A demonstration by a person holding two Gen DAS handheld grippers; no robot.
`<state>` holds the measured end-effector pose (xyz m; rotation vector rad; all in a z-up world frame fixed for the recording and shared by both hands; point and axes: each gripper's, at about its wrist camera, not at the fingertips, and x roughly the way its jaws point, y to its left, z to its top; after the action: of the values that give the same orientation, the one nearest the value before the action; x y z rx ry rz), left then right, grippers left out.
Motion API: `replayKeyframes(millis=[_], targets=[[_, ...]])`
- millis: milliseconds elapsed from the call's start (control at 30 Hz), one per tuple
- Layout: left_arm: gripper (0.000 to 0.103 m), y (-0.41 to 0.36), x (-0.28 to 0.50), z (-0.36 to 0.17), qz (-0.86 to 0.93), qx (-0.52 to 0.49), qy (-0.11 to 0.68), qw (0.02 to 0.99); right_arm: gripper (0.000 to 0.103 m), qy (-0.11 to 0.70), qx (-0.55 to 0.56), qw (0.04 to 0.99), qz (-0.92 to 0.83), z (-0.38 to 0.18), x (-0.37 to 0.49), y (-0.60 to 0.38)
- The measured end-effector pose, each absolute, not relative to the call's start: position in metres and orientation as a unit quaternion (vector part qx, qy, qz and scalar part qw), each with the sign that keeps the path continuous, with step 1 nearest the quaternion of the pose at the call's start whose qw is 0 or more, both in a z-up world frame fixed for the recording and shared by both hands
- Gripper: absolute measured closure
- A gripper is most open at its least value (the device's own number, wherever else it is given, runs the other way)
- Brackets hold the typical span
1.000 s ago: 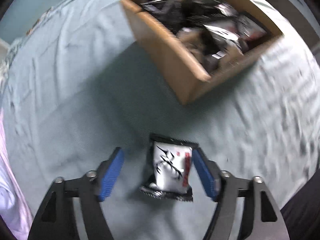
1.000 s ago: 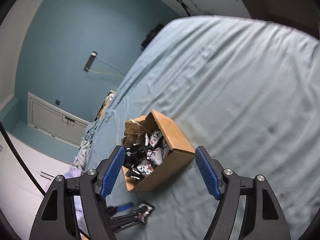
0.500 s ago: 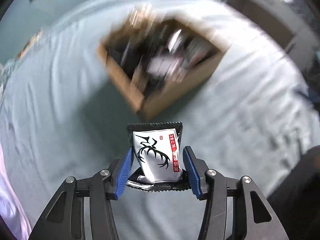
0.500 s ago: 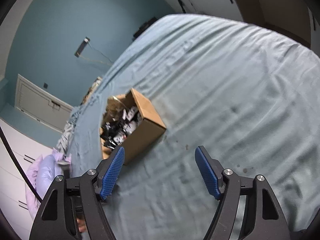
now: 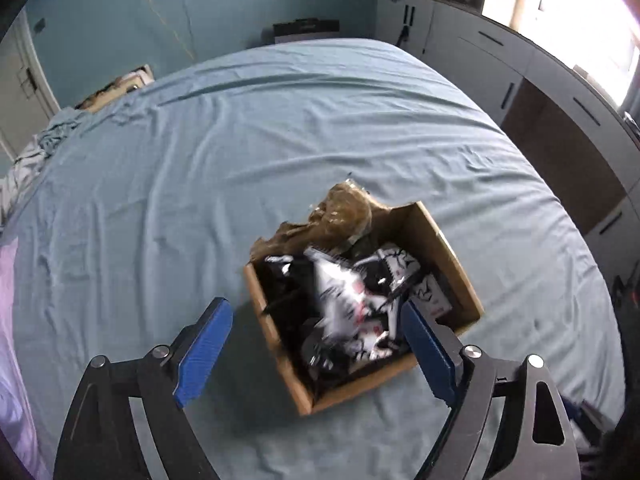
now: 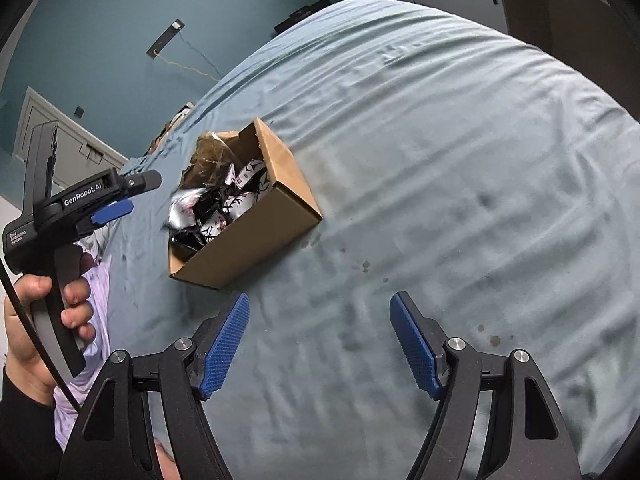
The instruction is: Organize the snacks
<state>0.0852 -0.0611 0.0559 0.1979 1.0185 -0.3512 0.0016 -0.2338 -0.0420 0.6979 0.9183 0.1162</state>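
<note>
A wide bed under a blue sheet [image 5: 304, 128] fills both views, wrinkled and soft, so anything set on it sits on yielding ground. Near the sheet's middle stands an open cardboard box [image 5: 434, 236], at about five o'clock from the centre of the left wrist view and at ten o'clock in the right wrist view; a crumpled brown wrapper [image 5: 344, 212] pokes out of its far corner. Inside lie the snack packets [image 5: 400, 264], black-and-white pouches with an antler mark, heaped loosely, and one blurred packet [image 5: 340, 300] appears to be dropping in among them. The left gripper [image 5: 316, 348] hangs above the box's near side; its jaws have just been opening and now stand wide with nothing pressed between the pads. The right gripper [image 6: 320, 344] points at bare sheet at six o'clock of the box, jaws moderately apart and empty. Such pouches look light, crinkly and slick, likely air-filled and easily crushed; a gentle pinch across the flat sealed edge would probably hold best.
</note>
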Motion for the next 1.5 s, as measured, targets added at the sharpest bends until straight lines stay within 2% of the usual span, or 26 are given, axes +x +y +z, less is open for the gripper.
replayKeyframes(millis=[200,333,533,633,733,1033,1267,1500], targets=[[0.000,-0.013,0.042,0.070,-0.145,0.096,0.447,0.877,0.031,0.419,0.285,0.861,0.054,-0.029,-0.009,-0.220],[0.000,0.014,-0.007,0.064,-0.147,0.087,0.436,0.884,0.031,0.379,0.241,0.892,0.052,-0.006,-0.028,-0.212],[0.000,0.011,-0.041,0.013,-0.088,0.266,0.402,0.872,0.031,0.315,0.133,0.939,0.020,0.031,-0.070,-0.211],[0.000,0.005,-0.041,0.006,-0.078,0.307,0.380,0.869,0.031,0.279,0.091,0.956,-0.007,0.041,-0.091,-0.217],[0.000,0.005,-0.035,0.009,-0.082,0.284,0.395,0.870,0.027,0.293,0.098,0.951,-0.008,0.034,-0.100,-0.219],[0.000,0.022,-0.030,0.017,-0.066,0.237,0.399,0.883,0.027,0.366,0.081,0.927,-0.032,0.015,-0.086,-0.198],[0.000,0.016,-0.033,0.013,-0.061,0.260,0.388,0.882,0.027,0.344,0.049,0.938,-0.010,0.029,-0.095,-0.182],[0.000,0.007,-0.040,0.010,-0.057,0.299,0.371,0.877,0.027,0.345,0.047,0.937,-0.006,0.021,-0.088,-0.193]])
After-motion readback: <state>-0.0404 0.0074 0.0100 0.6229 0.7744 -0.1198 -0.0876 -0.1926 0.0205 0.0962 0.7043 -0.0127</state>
